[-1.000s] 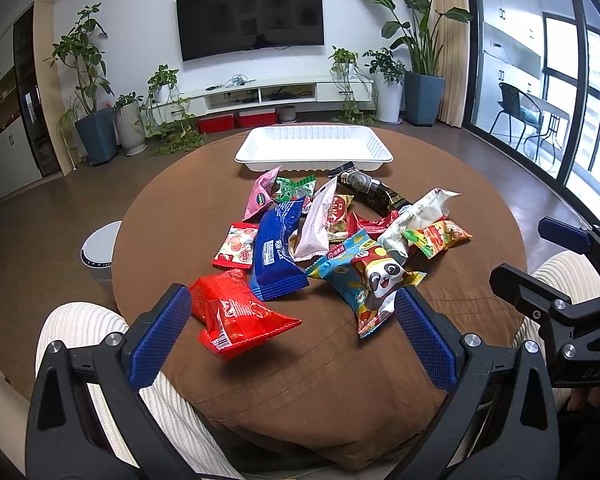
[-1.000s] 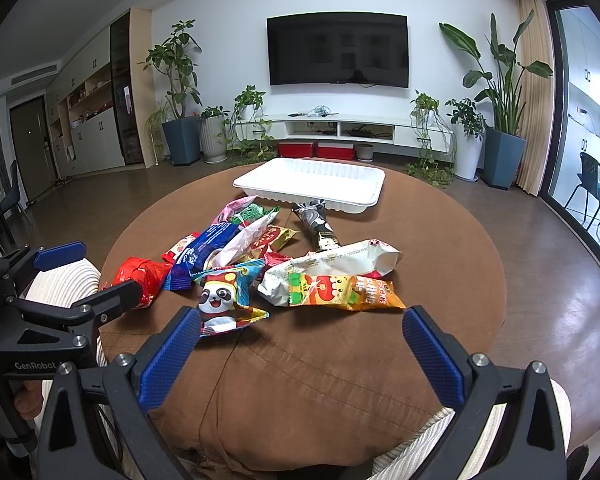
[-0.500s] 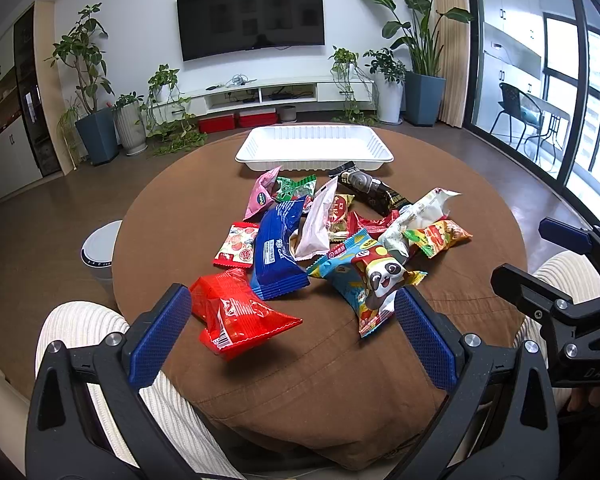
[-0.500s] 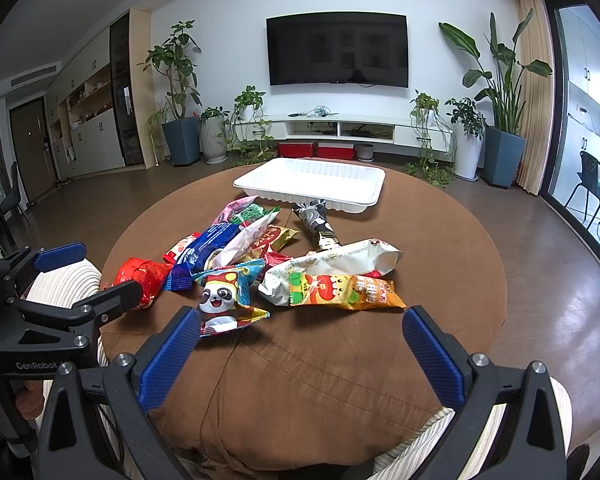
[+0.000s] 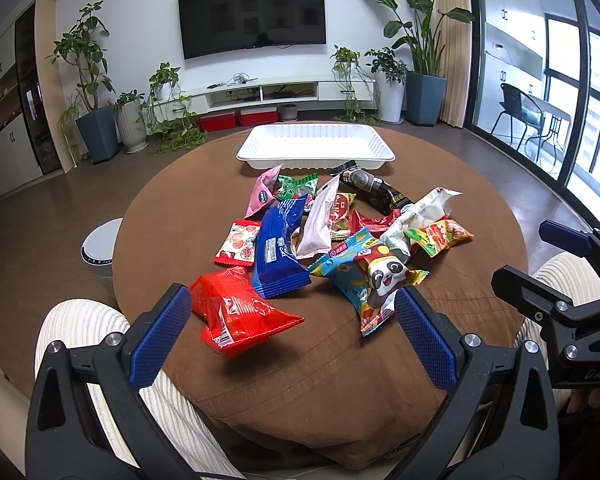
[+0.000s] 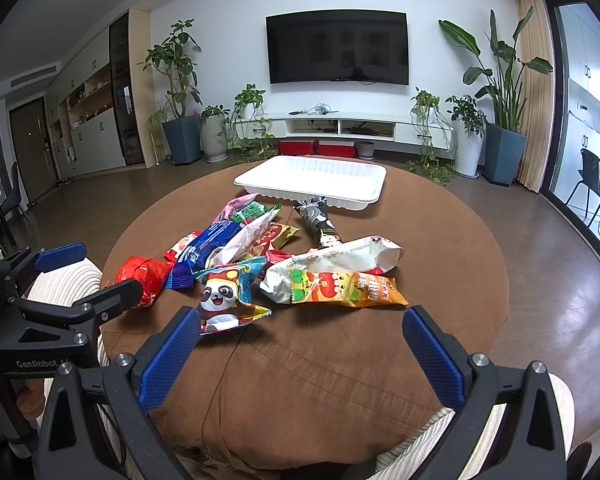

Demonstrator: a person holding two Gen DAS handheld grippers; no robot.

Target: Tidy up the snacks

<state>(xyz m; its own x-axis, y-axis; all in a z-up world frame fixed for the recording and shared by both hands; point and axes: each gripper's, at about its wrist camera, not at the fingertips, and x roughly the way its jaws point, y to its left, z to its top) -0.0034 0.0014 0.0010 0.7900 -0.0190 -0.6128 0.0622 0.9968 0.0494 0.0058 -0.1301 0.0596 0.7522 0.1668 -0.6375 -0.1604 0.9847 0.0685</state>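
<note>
Round brown cloth-covered bench (image 5: 340, 360) carries heaped crinkly snack packets (image 5: 332, 236); far white plastic tray (image 5: 316, 148) empty. Left tongs (image 5: 292, 340) and right tongs (image 6: 300, 354) both spread wide, holding nothing. Risk: overlapping slick wrappers could snag or drag neighbours, or slip.

A black flat-screen television (image 6: 337, 47) hangs on the white wall at upper centre, above a long white low media cabinet (image 6: 352, 127). 2 red boxes (image 6: 318, 147) sit beneath it. Tall potted plants in blue-grey planters (image 6: 504, 152) stand right.

glossy foil snack packets (image 5: 236, 312), matt brown cloth table cover (image 5: 320, 360).
</note>
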